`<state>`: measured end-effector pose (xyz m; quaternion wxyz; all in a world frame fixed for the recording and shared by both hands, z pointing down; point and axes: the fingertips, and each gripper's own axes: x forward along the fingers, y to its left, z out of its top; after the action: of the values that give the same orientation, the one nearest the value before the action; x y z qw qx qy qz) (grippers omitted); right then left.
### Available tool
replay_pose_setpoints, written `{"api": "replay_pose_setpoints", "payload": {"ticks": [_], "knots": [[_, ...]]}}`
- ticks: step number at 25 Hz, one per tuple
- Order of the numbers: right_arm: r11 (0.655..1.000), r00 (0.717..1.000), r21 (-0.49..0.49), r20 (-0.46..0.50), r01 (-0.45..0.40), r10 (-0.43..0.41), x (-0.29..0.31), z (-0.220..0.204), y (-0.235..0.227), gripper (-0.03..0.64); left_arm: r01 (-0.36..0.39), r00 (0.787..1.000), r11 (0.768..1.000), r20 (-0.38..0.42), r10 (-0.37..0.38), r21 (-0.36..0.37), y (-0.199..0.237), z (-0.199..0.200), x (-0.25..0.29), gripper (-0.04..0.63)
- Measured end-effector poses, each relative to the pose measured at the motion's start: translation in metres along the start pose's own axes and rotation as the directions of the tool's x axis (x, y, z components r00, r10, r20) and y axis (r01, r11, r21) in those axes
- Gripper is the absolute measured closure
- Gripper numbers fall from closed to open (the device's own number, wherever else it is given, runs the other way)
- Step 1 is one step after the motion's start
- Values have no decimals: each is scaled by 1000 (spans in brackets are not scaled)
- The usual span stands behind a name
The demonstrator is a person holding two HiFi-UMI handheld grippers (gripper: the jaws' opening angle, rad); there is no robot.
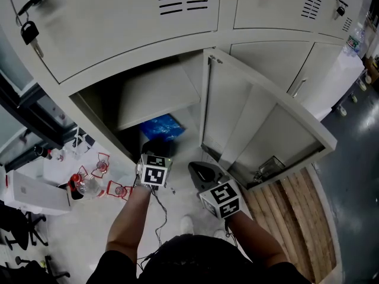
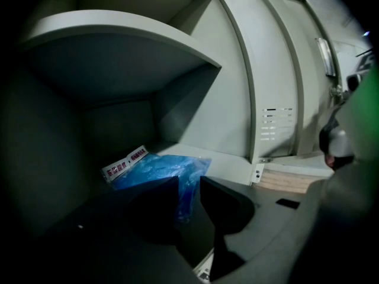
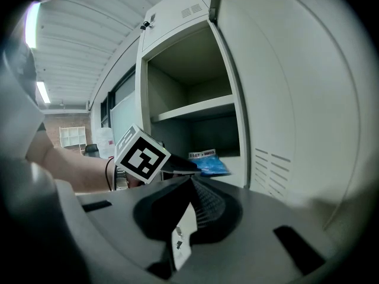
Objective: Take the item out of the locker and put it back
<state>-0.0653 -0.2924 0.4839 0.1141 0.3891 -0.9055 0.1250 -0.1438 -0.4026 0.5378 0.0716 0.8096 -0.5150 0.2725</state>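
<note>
A blue plastic packet [image 1: 161, 126] with a white label strip lies on the floor of the open lower locker [image 1: 127, 136], under its shelf [image 1: 155, 92]. My left gripper [image 1: 155, 148] reaches into the locker mouth. In the left gripper view its jaws [image 2: 189, 183] stand apart, with the near edge of the packet [image 2: 155, 170] showing in the gap and the pads not pressing on it. My right gripper [image 1: 199, 171] hovers outside, in front of the open door [image 1: 260, 123]; its jaws [image 3: 192, 180] meet with nothing between them. The right gripper view shows the left gripper [image 3: 190, 169] beside the packet [image 3: 209, 164].
The locker door swings out to the right, close by my right gripper. Keys [image 1: 28, 32] hang from the upper locker's lock. A bottle and red-trimmed items [image 1: 90, 184] and a white box [image 1: 35, 191] sit on the floor at left. A wooden pallet [image 1: 296, 218] lies at right.
</note>
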Motion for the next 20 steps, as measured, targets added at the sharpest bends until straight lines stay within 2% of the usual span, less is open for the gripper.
{"api": "replay_pose_setpoints", "payload": {"ticks": [5,20], "knots": [[1000,1000,3,3,-2,2,-4,0,0,620,7,1000,1000,9,-7,5,-3,1,-2,423],[997,997,-23,14,-70,70,-35,-1,10,620,-53,995,998,82,55,-22,-35,17,-56,419]]}}
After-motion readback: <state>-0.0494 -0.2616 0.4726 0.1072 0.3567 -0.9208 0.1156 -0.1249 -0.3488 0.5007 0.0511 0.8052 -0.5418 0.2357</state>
